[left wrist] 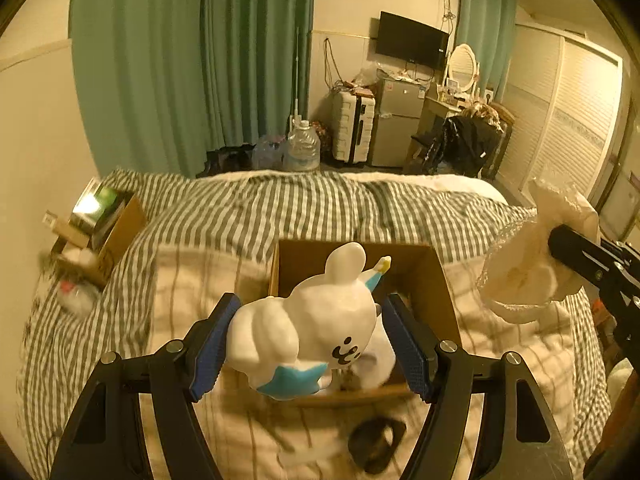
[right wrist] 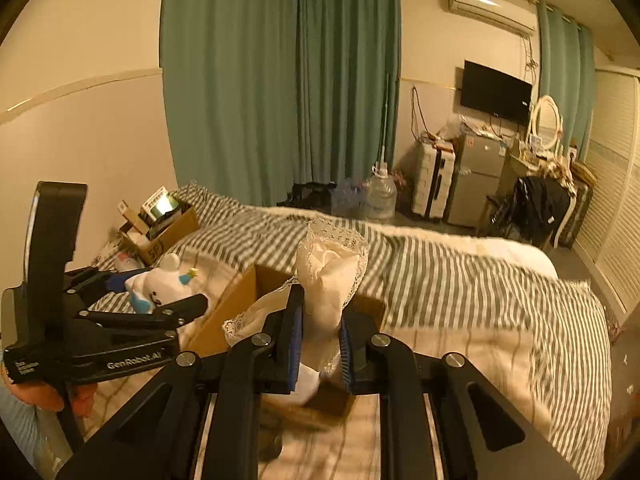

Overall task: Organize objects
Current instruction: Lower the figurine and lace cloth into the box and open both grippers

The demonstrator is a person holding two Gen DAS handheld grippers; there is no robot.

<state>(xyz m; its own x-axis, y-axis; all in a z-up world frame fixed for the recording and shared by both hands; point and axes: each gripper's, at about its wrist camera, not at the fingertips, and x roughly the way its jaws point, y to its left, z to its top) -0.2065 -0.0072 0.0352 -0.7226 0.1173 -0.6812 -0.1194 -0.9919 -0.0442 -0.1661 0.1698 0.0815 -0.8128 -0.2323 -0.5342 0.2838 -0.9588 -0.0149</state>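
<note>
Left tool (left wrist: 308, 344) clenched on a white plush toy (left wrist: 316, 320) with blue star and small face print, held above the open cardboard box (left wrist: 440, 280) on the bed (left wrist: 280, 208). Toy touches both blue pads (left wrist: 208, 356).

Right tool (right wrist: 320, 344) clenched on a cream lace-trimmed cloth (right wrist: 328, 276), bunched upward between the fingers, hanging over the same box's near side.

A second cardboard box (right wrist: 168, 232), filled with items, sits near the wall at the bed's far left corner. A dark, blurred object (left wrist: 376, 440) lies on the checked blanket (left wrist: 192, 280) beside the near box.
</note>
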